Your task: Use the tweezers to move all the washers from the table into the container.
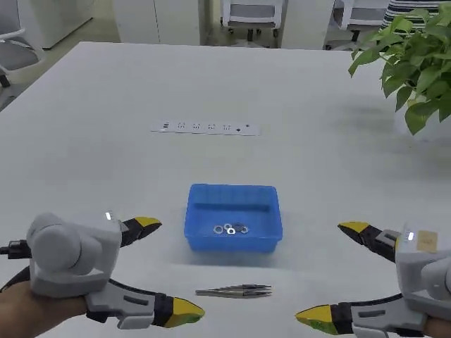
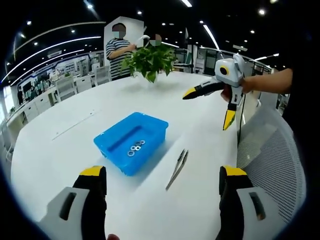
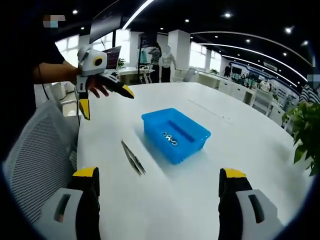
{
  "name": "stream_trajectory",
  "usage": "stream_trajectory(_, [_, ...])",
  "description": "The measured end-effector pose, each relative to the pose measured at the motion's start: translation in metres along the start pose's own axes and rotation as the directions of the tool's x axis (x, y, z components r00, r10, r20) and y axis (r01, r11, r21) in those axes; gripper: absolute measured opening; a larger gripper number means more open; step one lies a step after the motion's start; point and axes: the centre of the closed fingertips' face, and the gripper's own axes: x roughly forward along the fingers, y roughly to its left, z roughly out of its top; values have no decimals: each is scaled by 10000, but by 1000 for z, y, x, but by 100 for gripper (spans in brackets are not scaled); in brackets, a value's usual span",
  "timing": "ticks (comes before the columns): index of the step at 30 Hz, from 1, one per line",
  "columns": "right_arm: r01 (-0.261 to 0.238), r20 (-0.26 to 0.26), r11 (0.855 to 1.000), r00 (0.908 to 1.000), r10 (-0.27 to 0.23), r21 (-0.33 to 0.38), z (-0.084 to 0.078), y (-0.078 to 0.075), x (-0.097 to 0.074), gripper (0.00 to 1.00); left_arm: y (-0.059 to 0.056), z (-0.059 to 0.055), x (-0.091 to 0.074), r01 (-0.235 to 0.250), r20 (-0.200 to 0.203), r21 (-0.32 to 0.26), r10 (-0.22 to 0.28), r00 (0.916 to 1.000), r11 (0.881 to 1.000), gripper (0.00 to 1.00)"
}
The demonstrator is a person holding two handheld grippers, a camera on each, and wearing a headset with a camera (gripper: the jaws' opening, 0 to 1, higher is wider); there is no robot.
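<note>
The slim metal tweezers [image 1: 234, 290] lie flat on the white table [image 1: 317, 141], just in front of the blue container [image 1: 232, 244] and between the 2 grippers. The left gripper [image 1: 169, 266] and the right gripper [image 1: 331, 272] both stand wide apart and carry nothing. A small cluster of washers [image 1: 230, 229] already sits on the container floor, touching or nearly touching one another.

The tweezers look light, springy and smooth, so they will likely skate on the tabletop when nudged. Their 2 arms seem to part at the end nearer the right gripper. The best hold is probably across the middle of the shanks, leaving the tips free. A hard squeeze would close them early.

The washers look thin, hard and slippery. Pinching across the ring, 1 tip through the hole, should hold better than pinching the rim.
</note>
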Motion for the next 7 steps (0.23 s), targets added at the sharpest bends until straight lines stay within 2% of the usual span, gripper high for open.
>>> stream_trajectory(3, [46, 13, 10000, 10000, -46, 20, 0, 0, -1, 100, 2, 3, -1, -151, 183, -20, 151, 9997, 9999, 99])
stream_trajectory(7, [63, 33, 10000, 10000, -63, 18, 0, 0, 0, 100, 4, 3, -1, -292, 192, 103, 290, 9994, 9995, 99])
